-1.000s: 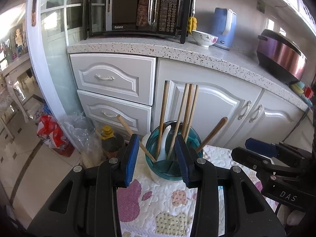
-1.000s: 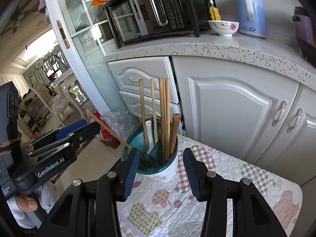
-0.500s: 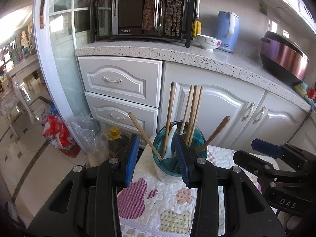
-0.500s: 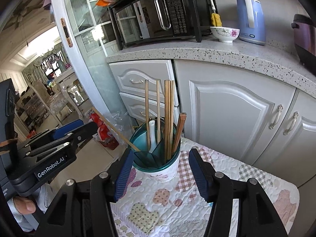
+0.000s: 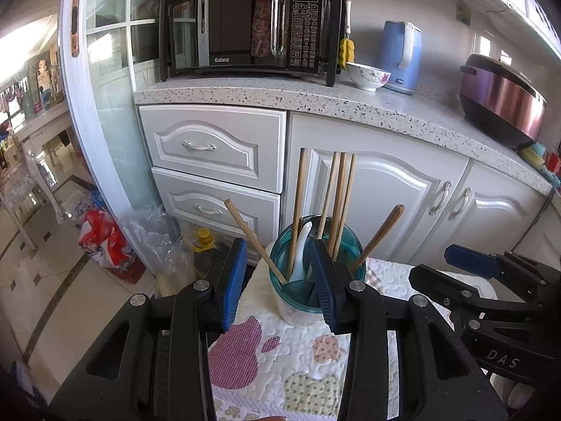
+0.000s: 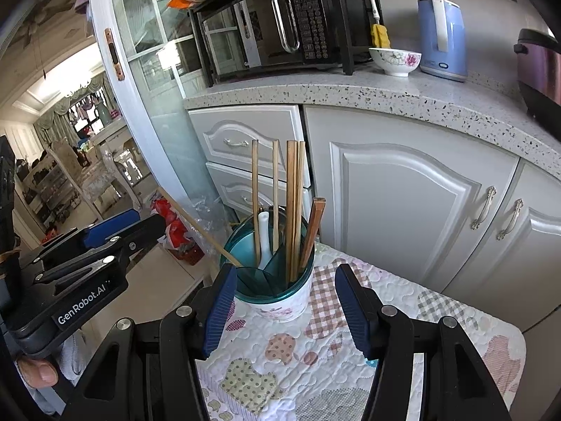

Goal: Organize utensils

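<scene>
While both grippers hang back from the table's near edge, the utensil holder (image 6: 275,280) stands straight ahead of each, on the far-left part of the quilted cloth (image 6: 350,343), in front of the white cabinets (image 6: 403,203). The left gripper (image 5: 277,280) is spread wide and empty, its blue pads framing the holder's rim; the right gripper (image 6: 284,307) is also wide and empty, the holder sitting in its gap but beyond the tips. Neither touches it, and I cannot tell which is nearer. Inside the teal, divided holder stand several upright chopsticks (image 6: 292,207), long axes near vertical, a white spoon (image 6: 264,235) and a darker wooden handle (image 6: 313,228) tilting right. One loose chopstick (image 5: 254,240) leans far out to the left across the rim, probably the piece to straighten next, and it lies on the left gripper's side.
</scene>
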`<control>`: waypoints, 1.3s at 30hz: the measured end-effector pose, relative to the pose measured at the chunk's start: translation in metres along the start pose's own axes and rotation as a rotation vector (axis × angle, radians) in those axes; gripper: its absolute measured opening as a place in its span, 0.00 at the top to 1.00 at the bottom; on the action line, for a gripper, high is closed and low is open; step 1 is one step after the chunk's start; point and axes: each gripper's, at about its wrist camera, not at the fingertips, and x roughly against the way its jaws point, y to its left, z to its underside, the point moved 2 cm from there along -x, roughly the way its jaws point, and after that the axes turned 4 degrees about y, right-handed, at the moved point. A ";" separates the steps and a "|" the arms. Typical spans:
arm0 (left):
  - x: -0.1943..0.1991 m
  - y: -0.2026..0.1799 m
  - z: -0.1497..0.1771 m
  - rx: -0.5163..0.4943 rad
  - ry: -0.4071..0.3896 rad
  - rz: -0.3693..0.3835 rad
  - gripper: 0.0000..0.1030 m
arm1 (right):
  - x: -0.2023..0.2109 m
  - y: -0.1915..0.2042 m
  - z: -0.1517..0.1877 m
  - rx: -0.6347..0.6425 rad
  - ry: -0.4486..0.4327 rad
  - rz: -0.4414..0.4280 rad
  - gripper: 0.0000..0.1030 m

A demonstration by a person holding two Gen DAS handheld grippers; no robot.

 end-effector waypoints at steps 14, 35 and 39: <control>0.001 0.005 0.003 -0.006 -0.001 -0.014 0.64 | -0.003 -0.001 -0.001 0.007 0.017 0.007 0.45; -0.002 0.002 0.004 -0.010 -0.002 -0.018 0.64 | -0.009 0.000 0.000 0.018 0.036 0.009 0.45; -0.003 0.001 0.005 -0.013 0.000 -0.016 0.64 | -0.009 0.001 0.000 0.019 0.038 0.009 0.44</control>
